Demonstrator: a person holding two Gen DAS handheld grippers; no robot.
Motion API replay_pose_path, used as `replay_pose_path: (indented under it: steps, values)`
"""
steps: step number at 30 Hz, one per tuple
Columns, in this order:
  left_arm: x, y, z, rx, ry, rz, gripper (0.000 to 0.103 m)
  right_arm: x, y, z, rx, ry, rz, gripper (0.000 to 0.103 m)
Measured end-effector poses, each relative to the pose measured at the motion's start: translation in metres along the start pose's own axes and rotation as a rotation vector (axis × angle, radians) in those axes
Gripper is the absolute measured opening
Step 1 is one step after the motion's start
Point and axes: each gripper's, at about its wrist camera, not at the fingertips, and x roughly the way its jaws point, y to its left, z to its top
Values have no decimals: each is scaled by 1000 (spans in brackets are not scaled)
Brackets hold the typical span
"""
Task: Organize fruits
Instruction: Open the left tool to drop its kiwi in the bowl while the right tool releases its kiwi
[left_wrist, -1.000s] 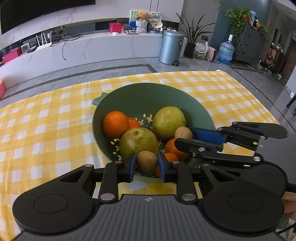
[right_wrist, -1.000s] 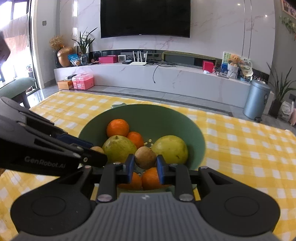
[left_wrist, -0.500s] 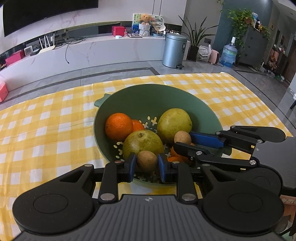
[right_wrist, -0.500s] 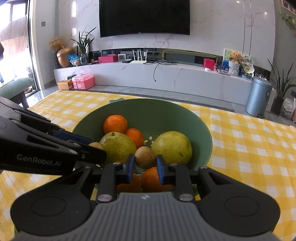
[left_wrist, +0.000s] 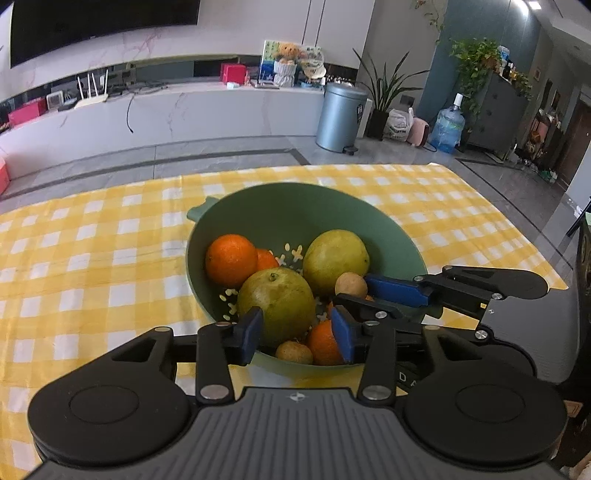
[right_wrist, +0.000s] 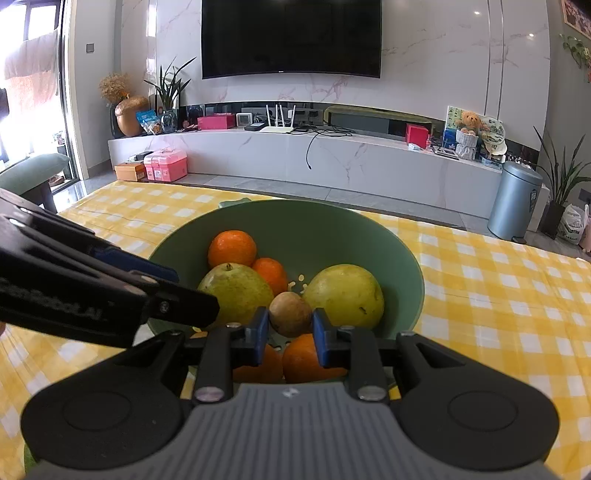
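Your left gripper (left_wrist: 297, 334) stood apart at frame centre, a small brown fruit (left_wrist: 294, 352) lying loose below in the green bowl (left_wrist: 280, 210). Your right gripper (right_wrist: 290, 334) seemed clamped on another brown fruit (right_wrist: 290, 314), over the oranges (right_wrist: 301, 360).

The small brown fruit (left_wrist: 294, 352) that was being clamped between the pads of the left gripper (left_wrist: 297, 334) a second ago is no longer being held: it is now lying loose in the green colander (left_wrist: 391, 240), at the near rim beside an orange (left_wrist: 323, 343), below the blue pads. The left jaws, closed before, are now being held wide apart. The right gripper (right_wrist: 290, 334) is being seen slightly lower over the colander than before, and the colander is being shown larger in the right wrist view.
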Motion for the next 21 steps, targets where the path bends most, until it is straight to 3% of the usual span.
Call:
replay_pose_path:
  steps: [9, 21]
  values:
    - [-11, 15, 4, -89, -81, 52, 51, 3, 5, 6, 3, 0, 5, 22]
    - [-11, 20, 1, -110, -75, 58, 51, 15, 8, 6, 16, 20, -4, 23]
